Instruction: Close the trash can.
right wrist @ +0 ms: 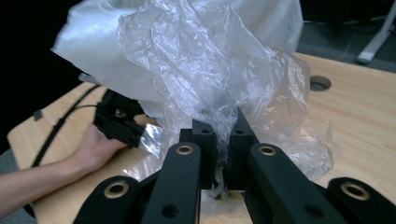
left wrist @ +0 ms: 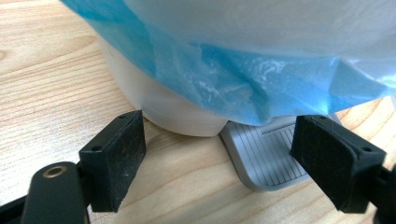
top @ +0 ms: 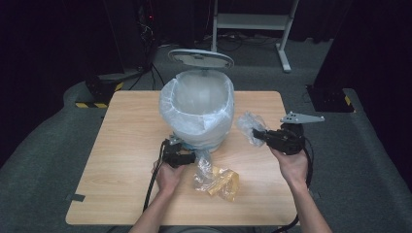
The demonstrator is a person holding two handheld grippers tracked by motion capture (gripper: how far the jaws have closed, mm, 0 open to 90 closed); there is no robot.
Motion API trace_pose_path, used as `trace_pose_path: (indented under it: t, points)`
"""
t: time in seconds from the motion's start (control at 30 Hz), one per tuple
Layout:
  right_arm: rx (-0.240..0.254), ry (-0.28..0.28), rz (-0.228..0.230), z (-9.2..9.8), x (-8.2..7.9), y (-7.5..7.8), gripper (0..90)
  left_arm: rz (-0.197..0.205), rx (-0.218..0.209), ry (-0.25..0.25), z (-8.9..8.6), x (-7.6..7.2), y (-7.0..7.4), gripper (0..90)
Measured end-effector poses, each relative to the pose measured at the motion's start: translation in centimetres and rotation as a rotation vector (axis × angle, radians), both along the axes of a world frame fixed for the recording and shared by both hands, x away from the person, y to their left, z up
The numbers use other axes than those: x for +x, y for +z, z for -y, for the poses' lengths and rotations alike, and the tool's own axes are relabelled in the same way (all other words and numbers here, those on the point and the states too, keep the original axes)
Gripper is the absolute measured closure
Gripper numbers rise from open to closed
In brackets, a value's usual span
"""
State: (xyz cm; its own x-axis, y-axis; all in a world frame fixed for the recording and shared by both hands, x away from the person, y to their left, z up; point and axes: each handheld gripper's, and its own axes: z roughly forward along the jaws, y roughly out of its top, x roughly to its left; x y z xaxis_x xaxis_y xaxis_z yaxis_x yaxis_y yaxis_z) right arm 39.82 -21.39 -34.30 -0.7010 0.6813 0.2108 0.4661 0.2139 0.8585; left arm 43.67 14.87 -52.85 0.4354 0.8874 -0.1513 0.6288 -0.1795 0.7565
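Two sets of fingers are mine here, one in each hand, and I tell them from the near edge of the surface (top: 121,194) outward. Nearest me, at about six o'clock from the bin, lies a crumpled clear and yellow wrapper (top: 217,180), loose on the wood just beside my left hand. My left gripper (top: 180,156) sits low at the foot of the pedal bin (top: 199,109), its fingers (left wrist: 116,158) standing wide apart with nothing between them; in the left gripper view the grey ribbed pedal (left wrist: 264,156) lies on the surface between the two pads, and the blue edge of the bin liner (left wrist: 243,79) hangs over the white base just above it. Out at about three o'clock from the bin, my right gripper (top: 257,136) is raised off the surface, and its fingers (right wrist: 205,144) are clamped together on a crumpled piece of clear plastic film (right wrist: 219,70), which billows up and forward from the pads. That film hangs in the air just beside the bin's right wall. Farthest away, at twelve o'clock, the bin's lid (top: 200,57) stands open above the white-lined mouth.
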Motion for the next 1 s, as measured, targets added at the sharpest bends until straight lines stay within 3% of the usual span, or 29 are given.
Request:
trace_pose_path:
  t: [0.4, 1.0]
  points:
    - [0.018, 0.072, 0.019, -2.2, 1.3, 4.4, 86.0, 0.001, -0.007, 0.004, 0.0, 0.0, 0.0, 19.2]
    - [0.015, 0.131, 0.019, -6.9, 5.0, 7.2, 86.1, 0.002, -0.003, 0.004, 0.0, 0.0, 0.0, 19.3]
